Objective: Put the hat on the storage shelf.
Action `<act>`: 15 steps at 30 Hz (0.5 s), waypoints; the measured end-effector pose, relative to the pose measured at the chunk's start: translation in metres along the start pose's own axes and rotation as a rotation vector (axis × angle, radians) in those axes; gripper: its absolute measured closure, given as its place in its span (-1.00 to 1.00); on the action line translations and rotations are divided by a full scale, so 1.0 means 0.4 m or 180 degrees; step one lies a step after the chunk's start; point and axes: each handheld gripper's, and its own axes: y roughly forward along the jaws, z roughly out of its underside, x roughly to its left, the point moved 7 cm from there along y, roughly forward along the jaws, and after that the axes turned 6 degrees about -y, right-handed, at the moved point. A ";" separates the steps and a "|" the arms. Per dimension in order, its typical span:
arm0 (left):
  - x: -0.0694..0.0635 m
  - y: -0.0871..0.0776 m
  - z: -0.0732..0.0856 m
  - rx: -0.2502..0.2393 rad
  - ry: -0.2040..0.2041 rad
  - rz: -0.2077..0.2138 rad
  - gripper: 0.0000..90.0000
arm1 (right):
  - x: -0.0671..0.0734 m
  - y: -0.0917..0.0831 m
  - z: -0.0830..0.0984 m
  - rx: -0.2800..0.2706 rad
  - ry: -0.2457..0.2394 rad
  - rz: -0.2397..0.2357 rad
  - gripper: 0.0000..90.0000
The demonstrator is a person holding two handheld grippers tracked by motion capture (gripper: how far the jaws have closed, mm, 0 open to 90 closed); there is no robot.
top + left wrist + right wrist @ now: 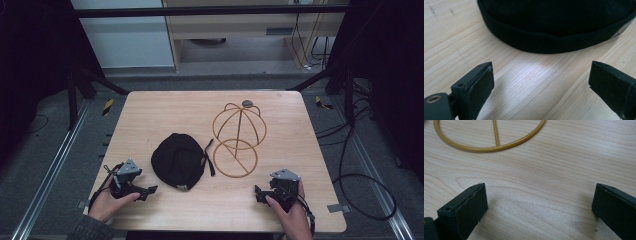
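A black cap (178,160) lies flat near the middle of the wooden table (150,115), its strap trailing to the right. Right of it stands a gold wire hat stand (239,131) with a round base ring (489,147). My left gripper (149,190) rests at the front left, open, its jaws pointing at the cap's brim (554,37) a short way ahead, nothing between them. Near the front right my right gripper (258,194) is open over bare wood, just short of the stand's base ring.
The table's front edge lies just behind both hands. Metal rails run along the floor on either side. Cables (360,180) lie on the floor to the right, and a cabinet (240,30) stands beyond the far edge.
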 end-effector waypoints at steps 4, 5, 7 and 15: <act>-0.023 -0.005 -0.003 -0.0004 0.0105 0.0090 -0.87 | 0.000 0.000 0.000 0.0001 0.0003 -0.0002 -0.99; -0.028 -0.004 -0.001 0.0012 0.0137 0.0101 -0.87 | 0.001 0.000 0.000 0.0002 0.0010 -0.0010 -0.99; -0.035 -0.004 -0.002 0.0010 0.0139 0.0121 -0.86 | 0.000 0.000 0.000 0.0002 0.0009 -0.0004 -0.99; -0.074 -0.040 -0.057 -0.0116 0.0317 0.0195 -0.87 | 0.001 0.000 0.000 0.0005 0.0022 -0.0011 -0.99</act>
